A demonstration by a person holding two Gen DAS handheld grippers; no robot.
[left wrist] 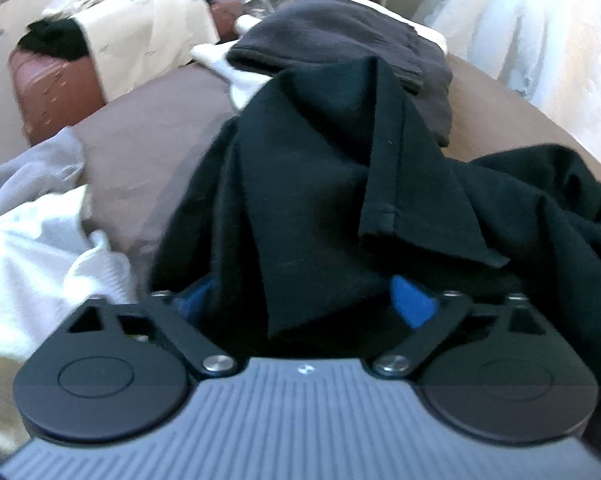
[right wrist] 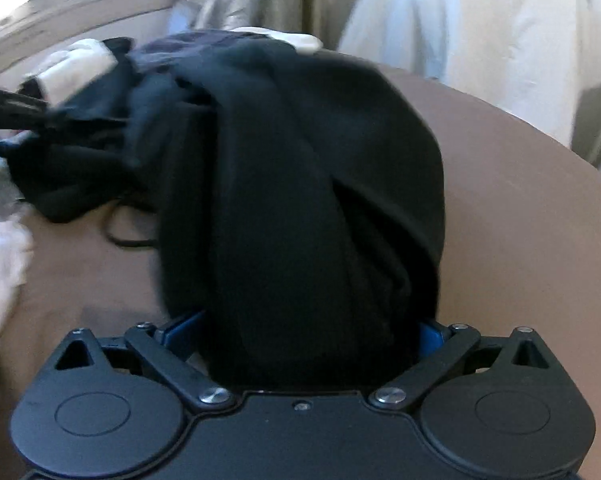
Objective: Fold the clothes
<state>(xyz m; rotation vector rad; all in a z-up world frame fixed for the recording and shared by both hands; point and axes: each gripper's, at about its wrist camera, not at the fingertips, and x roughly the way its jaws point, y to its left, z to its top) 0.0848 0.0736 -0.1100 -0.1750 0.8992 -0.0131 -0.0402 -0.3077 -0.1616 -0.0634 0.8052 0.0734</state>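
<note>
A black garment [left wrist: 308, 184] lies bunched on a brown bed sheet [left wrist: 152, 132]. My left gripper [left wrist: 304, 304] is shut on a fold of it; the cloth drapes over the blue fingers [left wrist: 410, 300] and hides their tips. In the right wrist view the same black garment [right wrist: 300, 200] hangs in thick folds. My right gripper [right wrist: 312, 336] is shut on it, with the blue fingers [right wrist: 428, 334] mostly covered. A dark grey folded garment [left wrist: 340, 36] lies beyond the black one.
White and grey clothes [left wrist: 32, 240] are piled at the left. A brown suitcase [left wrist: 56, 88] with cloth on it stands at the far left. White bedding [left wrist: 540, 40] rises at the right. Bare brown sheet [right wrist: 520, 200] lies to the right. A black cord [right wrist: 128, 236] lies on the sheet.
</note>
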